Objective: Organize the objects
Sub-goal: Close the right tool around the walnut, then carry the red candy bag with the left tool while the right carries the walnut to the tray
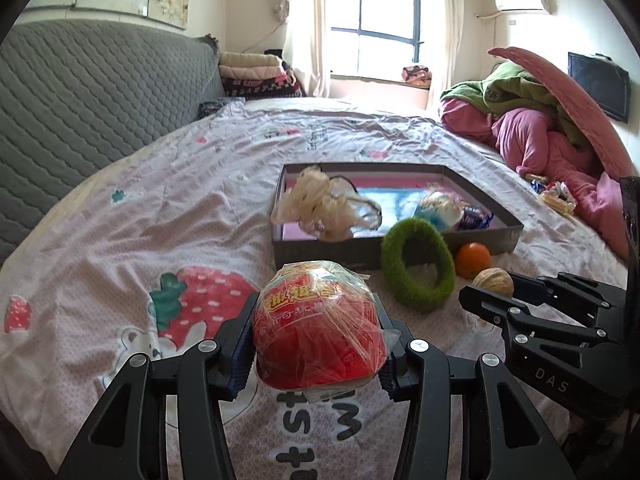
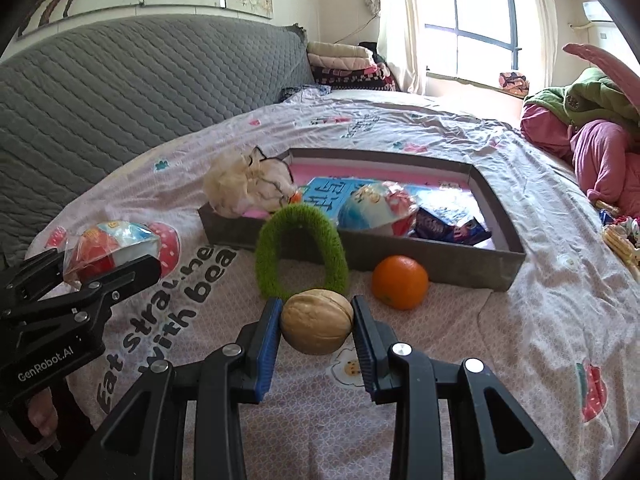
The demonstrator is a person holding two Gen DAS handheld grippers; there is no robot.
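Bedspread (image 1: pixel 120 208) beneath: left gripper (image 1: pixel 318 344) clamps wrapped red ball (image 1: pixel 320 332); right gripper (image 2: pixel 316 330) clamps walnut (image 2: pixel 316 320); box (image 2: pixel 400 254) beyond.

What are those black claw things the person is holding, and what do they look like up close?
Two handheld grippers. The left gripper and right gripper are matte black, with angular cut-out arms, silver round bolts and ribbed blue pads inside the fingers. White lettering marks their bodies: "GenRobot.AI" on one side, "DAS" on the other.

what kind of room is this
Most likely a home bedroom: the objects lie on a bed sheet printed with strawberries, a quilted grey headboard stands behind it, and folded blankets are stacked by the curtained window.
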